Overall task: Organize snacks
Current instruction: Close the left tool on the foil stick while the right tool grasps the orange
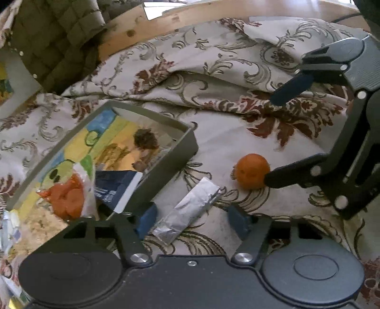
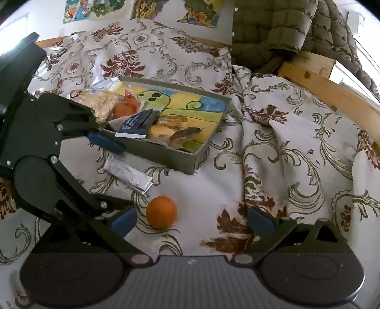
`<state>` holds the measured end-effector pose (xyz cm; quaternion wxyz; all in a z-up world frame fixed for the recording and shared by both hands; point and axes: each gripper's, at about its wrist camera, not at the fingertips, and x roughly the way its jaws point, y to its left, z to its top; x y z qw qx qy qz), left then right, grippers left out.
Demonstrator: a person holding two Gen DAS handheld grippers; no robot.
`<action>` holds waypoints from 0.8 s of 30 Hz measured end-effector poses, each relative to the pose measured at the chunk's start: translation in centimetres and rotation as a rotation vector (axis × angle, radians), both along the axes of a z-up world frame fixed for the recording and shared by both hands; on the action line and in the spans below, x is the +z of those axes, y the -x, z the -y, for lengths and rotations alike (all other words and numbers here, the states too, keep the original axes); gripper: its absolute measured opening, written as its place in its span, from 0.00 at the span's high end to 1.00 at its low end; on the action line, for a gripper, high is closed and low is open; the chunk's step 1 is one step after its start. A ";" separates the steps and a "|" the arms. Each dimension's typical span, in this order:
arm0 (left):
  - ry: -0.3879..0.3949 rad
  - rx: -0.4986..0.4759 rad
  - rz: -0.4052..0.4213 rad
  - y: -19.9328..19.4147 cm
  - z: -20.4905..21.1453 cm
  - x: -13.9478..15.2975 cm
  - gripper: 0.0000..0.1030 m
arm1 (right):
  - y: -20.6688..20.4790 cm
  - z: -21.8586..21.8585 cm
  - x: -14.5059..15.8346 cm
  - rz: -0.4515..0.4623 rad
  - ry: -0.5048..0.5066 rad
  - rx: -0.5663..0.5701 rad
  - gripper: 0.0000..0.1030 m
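A silver foil bar (image 1: 187, 211) lies on the patterned bedspread, between the fingers of my left gripper (image 1: 192, 221). The left pad is close beside it, the right pad (image 1: 238, 222) stands apart, so the gripper is open. An orange (image 2: 161, 211) sits between the wide-open fingers of my right gripper (image 2: 192, 221), nearer the left pad (image 2: 124, 222). A shallow grey box (image 2: 166, 156) with a colourful picture on its floor holds a bag of orange snacks (image 1: 68, 199), a dark blue packet (image 2: 140, 123) and a bag of pale flakes (image 2: 102, 104).
The floral bedspread (image 2: 285, 147) is bunched into folds right of the box. A wooden bed rail (image 2: 332, 95) runs behind, with an olive quilted jacket (image 2: 273, 26) draped over it. Colourful pictures (image 2: 142, 9) hang on the wall. Both grippers work close together beside the box.
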<state>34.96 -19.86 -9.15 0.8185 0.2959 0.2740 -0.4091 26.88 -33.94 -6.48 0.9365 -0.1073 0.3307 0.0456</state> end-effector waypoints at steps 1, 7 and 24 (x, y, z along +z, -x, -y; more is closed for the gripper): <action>0.000 -0.006 -0.016 -0.1 0.0 0.0 0.42 | -0.1 0.1 -0.1 -0.009 -0.012 0.000 0.08; -0.026 -0.015 -0.060 -0.1 0.4 0.1 0.65 | -0.5 0.7 -0.5 -0.048 -0.066 -0.022 0.17; 0.103 0.469 -0.329 0.3 -0.6 1.2 0.93 | -1.9 0.9 -1.8 -0.113 -0.212 0.050 0.58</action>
